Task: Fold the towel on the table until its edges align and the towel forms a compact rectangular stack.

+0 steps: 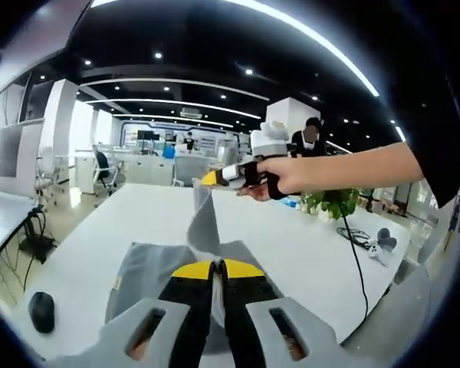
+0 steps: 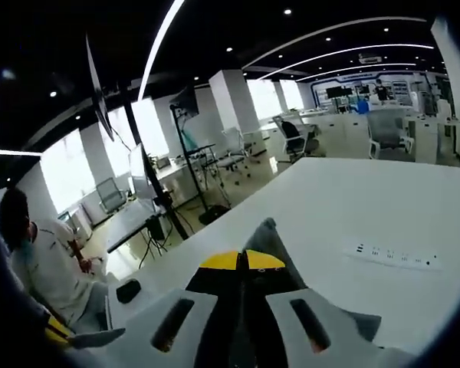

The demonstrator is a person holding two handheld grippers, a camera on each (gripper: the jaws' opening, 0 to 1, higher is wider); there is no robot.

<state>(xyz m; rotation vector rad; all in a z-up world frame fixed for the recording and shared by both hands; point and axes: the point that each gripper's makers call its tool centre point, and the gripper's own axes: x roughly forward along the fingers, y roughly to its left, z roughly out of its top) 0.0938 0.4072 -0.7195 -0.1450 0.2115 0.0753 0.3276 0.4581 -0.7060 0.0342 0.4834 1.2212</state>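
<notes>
A grey towel (image 1: 146, 270) lies on the white table (image 1: 291, 245), with one part (image 1: 202, 218) pulled up into a peak. My left gripper (image 1: 218, 269) sits low at the towel's near edge, its yellow-tipped jaws shut on the cloth. My right gripper (image 1: 212, 178), held by a hand (image 1: 287, 175), hangs above the table and pinches the top of that raised peak. In the right gripper view its jaws (image 2: 242, 261) are shut, and a grey towel corner (image 2: 270, 232) sticks out just past the tips.
A black mouse (image 1: 41, 310) lies near the table's left edge. A black cable (image 1: 356, 257) and a small device (image 1: 379, 245) lie at the right, with a plant (image 1: 333, 201) behind. A white power strip (image 2: 395, 257) rests on the table. A seated person (image 2: 38, 268) is off the table's side.
</notes>
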